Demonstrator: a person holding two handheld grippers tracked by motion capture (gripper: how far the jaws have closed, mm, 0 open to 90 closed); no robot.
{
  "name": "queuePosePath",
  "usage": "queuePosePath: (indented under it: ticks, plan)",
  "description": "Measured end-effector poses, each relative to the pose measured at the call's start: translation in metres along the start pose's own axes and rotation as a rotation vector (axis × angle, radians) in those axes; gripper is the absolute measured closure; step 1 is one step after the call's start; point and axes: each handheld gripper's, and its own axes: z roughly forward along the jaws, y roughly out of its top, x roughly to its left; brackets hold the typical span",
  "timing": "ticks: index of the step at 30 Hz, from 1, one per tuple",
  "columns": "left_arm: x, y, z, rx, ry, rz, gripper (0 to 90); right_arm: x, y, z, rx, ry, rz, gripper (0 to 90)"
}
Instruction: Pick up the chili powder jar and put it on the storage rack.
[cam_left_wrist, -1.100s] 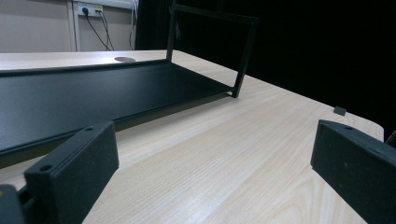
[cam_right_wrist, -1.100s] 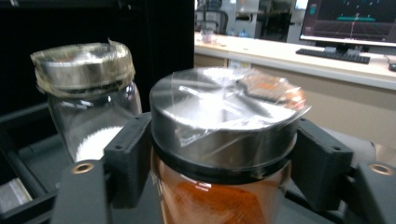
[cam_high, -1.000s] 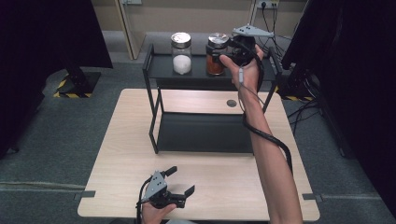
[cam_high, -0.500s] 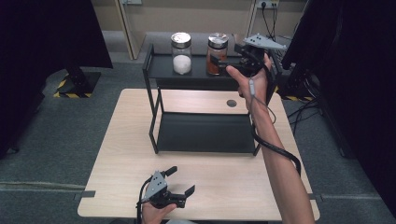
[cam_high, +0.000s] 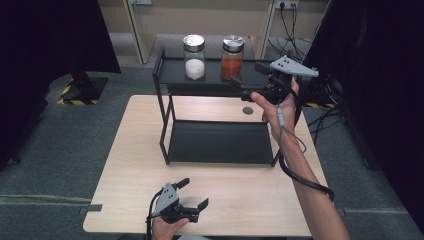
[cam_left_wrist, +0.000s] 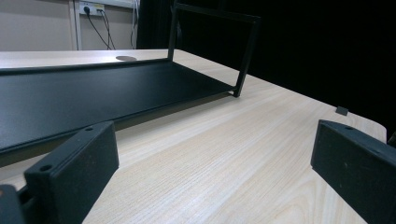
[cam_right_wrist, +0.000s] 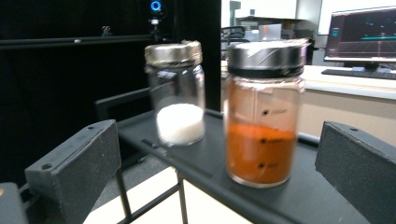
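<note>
The left gripper rests at the near edge of the counter, its jaws spread with nothing but bare wood between them, the rack's lower shelf lying ahead of it and to one side. It looks to have no part in the work at this point. The right gripper is held up at the level of the rack's top shelf, off its right end; its jaws have just been opening and now stand wide apart with nothing between them. Just beyond those jaws, in the right gripper view, the orange jar stands upright on the shelf, slightly right of the jaw line and clear of both pads. Farther off and to the left of it stands the white jar, also upright, apart from its neighbour. Judged from this, both jars already sit on the top shelf and the orange one has been let go; what seems left is for the right gripper to draw clear, or else to close in on a jar if another move is wanted.
</note>
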Motion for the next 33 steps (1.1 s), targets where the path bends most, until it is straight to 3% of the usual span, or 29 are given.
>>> queuePosePath:
  ticks: [8,25,33]
  plan:
    - [-0.001,0.0,0.0,0.001,0.001,0.001,0.3,0.006,-0.02,-0.021,-0.011,0.06,0.006,0.3]
    - [0.0,0.0,0.0,0.001,0.007,-0.005,0.3,0.02,-0.073,-0.057,0.01,0.063,-0.073,0.4]
    - [0.0,0.0,0.0,-0.001,0.01,-0.008,0.3,0.019,-0.099,-0.065,0.019,0.083,-0.047,0.3]
